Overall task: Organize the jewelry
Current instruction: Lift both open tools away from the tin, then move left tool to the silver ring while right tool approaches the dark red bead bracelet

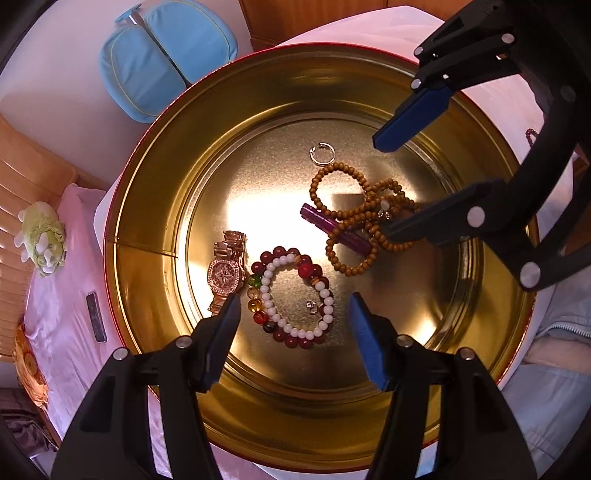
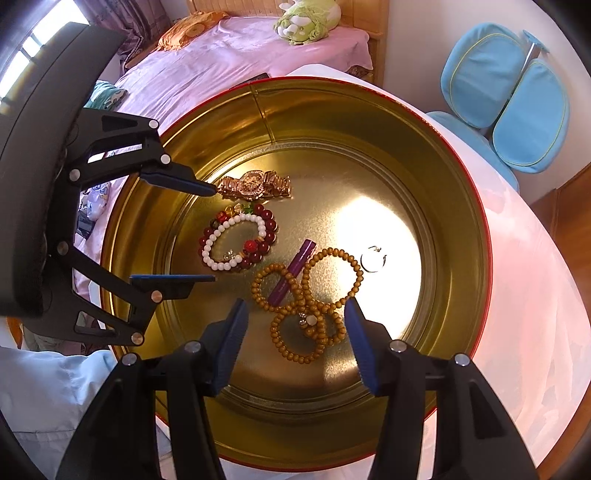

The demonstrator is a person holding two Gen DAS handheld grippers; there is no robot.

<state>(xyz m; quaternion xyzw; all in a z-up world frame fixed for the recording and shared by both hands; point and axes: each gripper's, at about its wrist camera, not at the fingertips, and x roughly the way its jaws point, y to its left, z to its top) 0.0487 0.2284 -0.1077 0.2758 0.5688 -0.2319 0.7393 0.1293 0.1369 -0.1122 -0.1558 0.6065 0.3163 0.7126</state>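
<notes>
A round tin (image 1: 147, 206), gold and finely speckled inside with a thin red rim, holds a rose-gold watch (image 1: 226, 275), a bracelet of dark red beads (image 1: 295, 338) paired with a white-bead bracelet (image 1: 273, 306), a tangled strand of tan wooden beads (image 1: 354, 214) and a purple tube (image 1: 334, 227). A small ring (image 1: 322, 153) looks silver, though glare makes that uncertain. Each black hand-held gripper (image 1: 291, 325) carries blue pads (image 2: 362, 347). Beyond lie a pink bed (image 2: 207, 66), a green-and-white plush toy (image 2: 306, 18) and a sky-blue chair (image 2: 517, 107) with yellow piping.
</notes>
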